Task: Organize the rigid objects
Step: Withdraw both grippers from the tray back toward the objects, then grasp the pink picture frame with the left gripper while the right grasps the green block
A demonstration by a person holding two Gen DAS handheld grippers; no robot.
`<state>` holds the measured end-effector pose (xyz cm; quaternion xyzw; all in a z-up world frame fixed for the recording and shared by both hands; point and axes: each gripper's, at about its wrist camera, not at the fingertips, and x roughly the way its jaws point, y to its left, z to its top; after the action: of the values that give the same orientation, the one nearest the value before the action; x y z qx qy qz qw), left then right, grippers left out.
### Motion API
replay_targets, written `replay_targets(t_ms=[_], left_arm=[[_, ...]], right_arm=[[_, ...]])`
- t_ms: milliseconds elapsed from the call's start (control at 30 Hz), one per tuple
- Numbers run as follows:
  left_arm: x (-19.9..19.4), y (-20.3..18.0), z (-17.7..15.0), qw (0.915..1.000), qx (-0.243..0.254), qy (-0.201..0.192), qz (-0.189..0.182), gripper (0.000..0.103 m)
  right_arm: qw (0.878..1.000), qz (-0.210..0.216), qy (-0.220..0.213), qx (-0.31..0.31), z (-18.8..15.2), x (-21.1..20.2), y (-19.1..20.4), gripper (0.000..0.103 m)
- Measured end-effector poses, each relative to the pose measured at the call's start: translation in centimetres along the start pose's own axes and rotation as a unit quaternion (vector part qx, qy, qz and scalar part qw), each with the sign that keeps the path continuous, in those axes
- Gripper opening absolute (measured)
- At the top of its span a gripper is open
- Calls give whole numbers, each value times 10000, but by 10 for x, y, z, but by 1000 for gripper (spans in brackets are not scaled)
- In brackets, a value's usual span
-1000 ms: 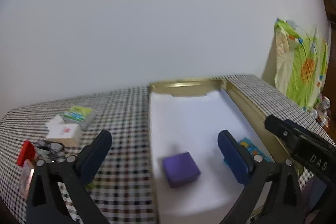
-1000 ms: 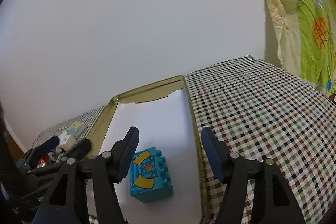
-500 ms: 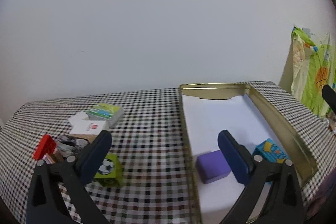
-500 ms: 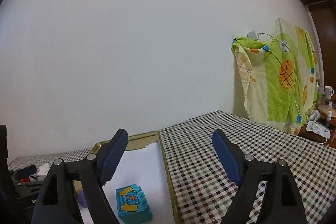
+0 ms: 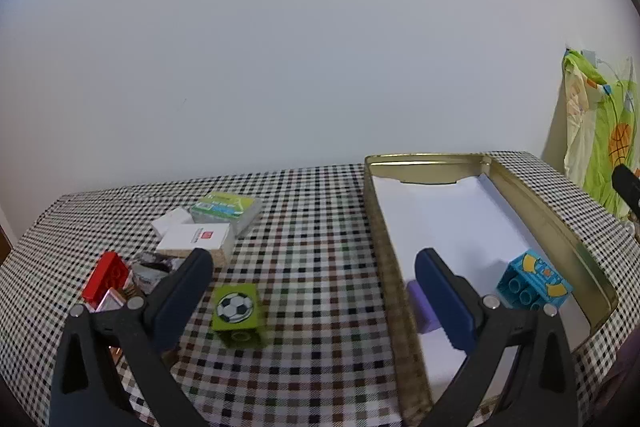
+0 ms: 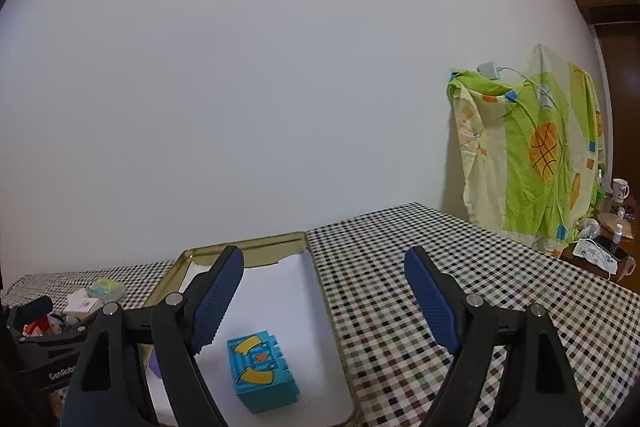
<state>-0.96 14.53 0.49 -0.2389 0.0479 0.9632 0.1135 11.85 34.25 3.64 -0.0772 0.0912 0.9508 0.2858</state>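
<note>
Looking along both tools, we see the left hand-held gripper (image 5: 312, 291) spread wide over the green football block (image 5: 237, 311) on the checked bench (image 5: 312, 211). The right hand-held gripper (image 6: 322, 301) gapes wide, holding nothing, its jaws having just been opening. The blue block (image 6: 262, 371) and a purple block (image 5: 420, 307) lie apart in the gold tray (image 5: 552, 227).

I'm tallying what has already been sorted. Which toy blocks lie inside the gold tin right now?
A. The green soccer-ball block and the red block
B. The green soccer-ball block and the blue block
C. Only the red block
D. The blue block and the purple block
D: the blue block and the purple block sit on the white liner inside the gold tin, while the green soccer-ball block and the red block lie on the checked cloth outside it.
</note>
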Motion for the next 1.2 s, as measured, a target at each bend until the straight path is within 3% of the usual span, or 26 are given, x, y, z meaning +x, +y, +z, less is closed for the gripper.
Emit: replay_targets(t_ms=[300, 833, 1033, 1200], left_arm=[[-4, 28, -3, 9998, -131, 140, -13, 102], [-7, 119, -17, 9976, -468, 453, 256, 102], [-3, 152, -24, 9946, -700, 706, 288, 102], [8, 169, -33, 9907, -669, 1184, 111, 102]], right_arm=[[9998, 122, 156, -34, -7, -4, 18, 84], [9958, 777, 448, -185, -22, -10, 94, 84], [9923, 1066, 518, -354, -27, -12, 124, 84], [9885, 1293, 664, -417, -31, -12, 147, 84]])
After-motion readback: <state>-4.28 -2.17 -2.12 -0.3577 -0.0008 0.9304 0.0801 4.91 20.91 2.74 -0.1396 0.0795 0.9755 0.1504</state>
